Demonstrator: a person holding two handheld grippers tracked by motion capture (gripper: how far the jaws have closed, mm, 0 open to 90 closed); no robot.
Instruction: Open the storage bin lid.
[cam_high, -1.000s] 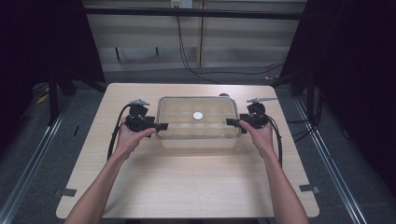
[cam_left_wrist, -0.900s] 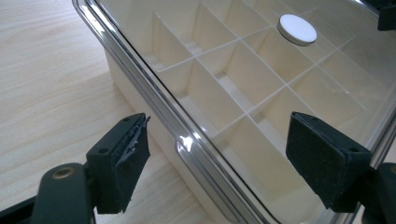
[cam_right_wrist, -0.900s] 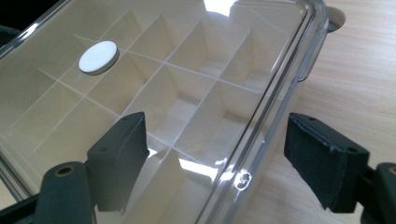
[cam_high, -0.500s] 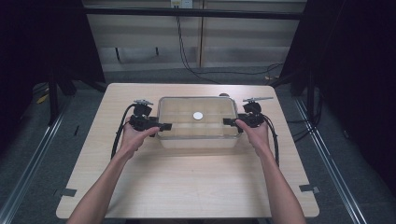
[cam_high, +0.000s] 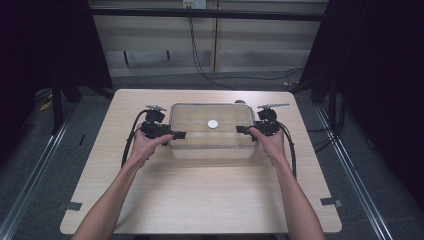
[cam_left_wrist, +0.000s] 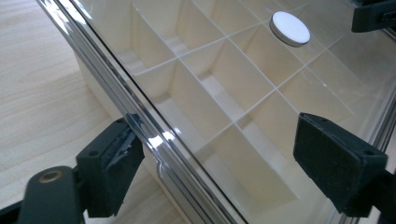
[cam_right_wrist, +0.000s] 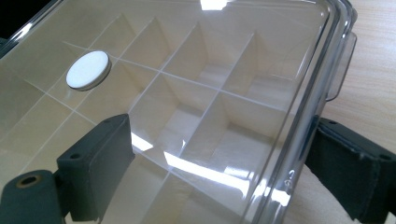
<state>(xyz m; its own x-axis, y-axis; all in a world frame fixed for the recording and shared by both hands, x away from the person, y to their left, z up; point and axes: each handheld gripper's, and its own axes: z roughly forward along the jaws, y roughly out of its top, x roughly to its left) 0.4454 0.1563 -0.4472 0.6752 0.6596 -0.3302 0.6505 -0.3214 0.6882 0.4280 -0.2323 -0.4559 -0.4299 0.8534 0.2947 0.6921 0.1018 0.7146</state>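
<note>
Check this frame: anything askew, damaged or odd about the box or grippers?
Nothing major. The clear divided box sits square on the table, lid on, white disc on top. Only oddity: the left gripper has a chipped, ragged pad.

Both tongs (cam_high: 179, 134) (cam_high: 242, 130) have closed in over the clear box's (cam_high: 210, 145) ends.

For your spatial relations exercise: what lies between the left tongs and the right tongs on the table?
In the high view, the clear compartment box spans the stretch between the left tongs and right tongs, with a white disc on its lid.
</note>
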